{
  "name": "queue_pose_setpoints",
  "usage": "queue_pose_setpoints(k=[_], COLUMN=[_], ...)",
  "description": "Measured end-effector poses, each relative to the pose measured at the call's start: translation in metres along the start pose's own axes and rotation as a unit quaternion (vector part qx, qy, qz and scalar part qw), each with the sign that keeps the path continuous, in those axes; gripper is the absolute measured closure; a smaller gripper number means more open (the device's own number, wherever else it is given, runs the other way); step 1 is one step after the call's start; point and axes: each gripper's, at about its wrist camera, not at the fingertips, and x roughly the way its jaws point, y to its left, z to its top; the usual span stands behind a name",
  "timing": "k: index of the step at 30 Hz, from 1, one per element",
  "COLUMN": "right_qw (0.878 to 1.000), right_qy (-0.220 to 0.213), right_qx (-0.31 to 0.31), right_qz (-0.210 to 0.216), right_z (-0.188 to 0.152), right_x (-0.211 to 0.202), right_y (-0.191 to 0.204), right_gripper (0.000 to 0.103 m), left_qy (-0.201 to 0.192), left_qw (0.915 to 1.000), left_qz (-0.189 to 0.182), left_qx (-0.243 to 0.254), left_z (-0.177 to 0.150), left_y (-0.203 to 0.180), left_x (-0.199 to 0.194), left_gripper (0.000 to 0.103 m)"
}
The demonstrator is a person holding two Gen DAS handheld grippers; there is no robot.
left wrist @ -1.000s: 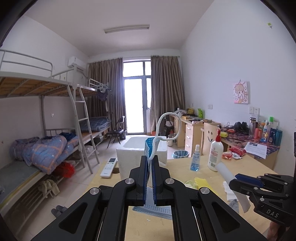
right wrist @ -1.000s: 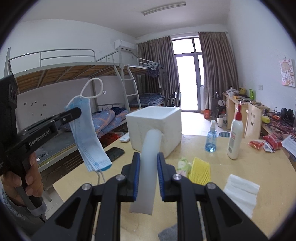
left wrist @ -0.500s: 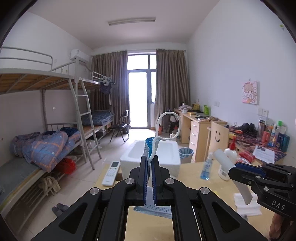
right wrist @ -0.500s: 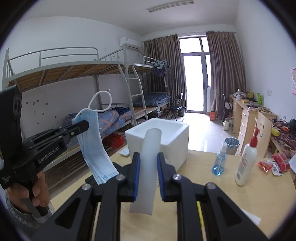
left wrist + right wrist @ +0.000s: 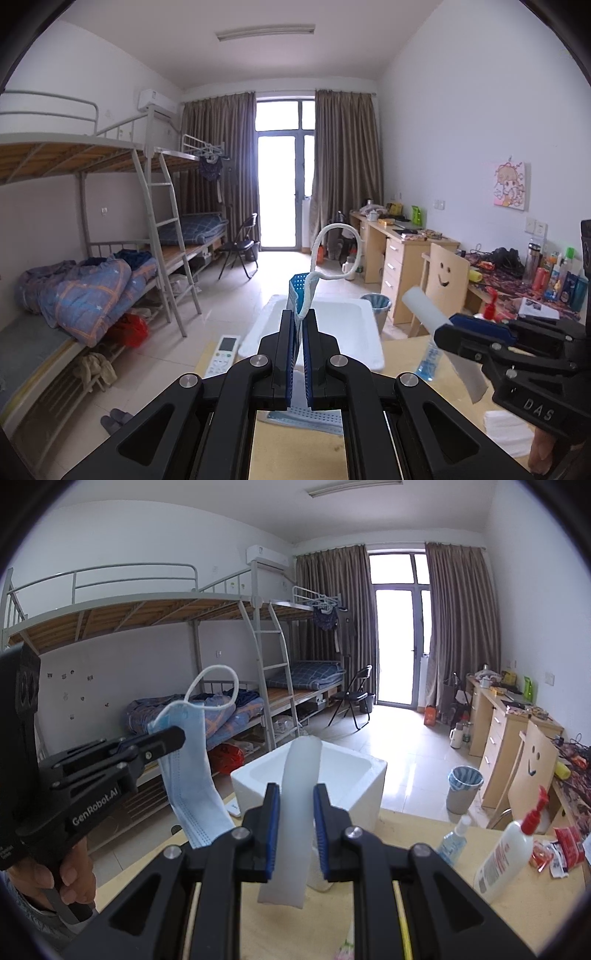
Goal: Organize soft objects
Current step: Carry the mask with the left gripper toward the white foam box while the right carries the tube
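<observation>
White walls, bunk beds [image 5: 110, 177] (metal ladder), curtained balcony door [image 5: 280, 177], desks [image 5: 402, 254]

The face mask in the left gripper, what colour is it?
Light blue with a white ear loop; clearest in the right wrist view.

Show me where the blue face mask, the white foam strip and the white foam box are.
blue face mask [image 5: 192, 775], right wrist view, on its pleated body hanging below the left gripper.
white foam strip [image 5: 295, 812], right wrist view, on its middle.
white foam box [image 5: 365, 797], right wrist view, on its front wall.

Face mask [image 5: 194, 775] showing lt blue w/ white loop; foam sheet [image 5: 297, 812] white; grippers' pads [image 5: 271, 834] blue, quilt [image 5: 85, 291] blue/orange plaid.
</observation>
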Motion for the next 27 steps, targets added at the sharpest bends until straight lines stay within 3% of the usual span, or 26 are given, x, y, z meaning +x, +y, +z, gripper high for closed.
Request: queue_pose_setpoints(k=[18,27], right_qw=[1.000,1.000], right_qy=[0.010,0.021], right_qx=[-0.007,0.002], right_qz=[-0.004,-0.005], right_z=[0.025,0.029], right_x=[0.053,0.074], right_y=[-0.018,-0.022], right_gripper=[0.081,0.081], left_qy=[-0.001,0.025], left_qw=[0.9995,0.9988], left_qz=[0.031,0.041], left_qx=[-0.006,-0.007], left_z=[0.033,0.043], left_y=[0.013,0.021], left_x=[0.068,0.109], left_gripper=[0.098,0.098])
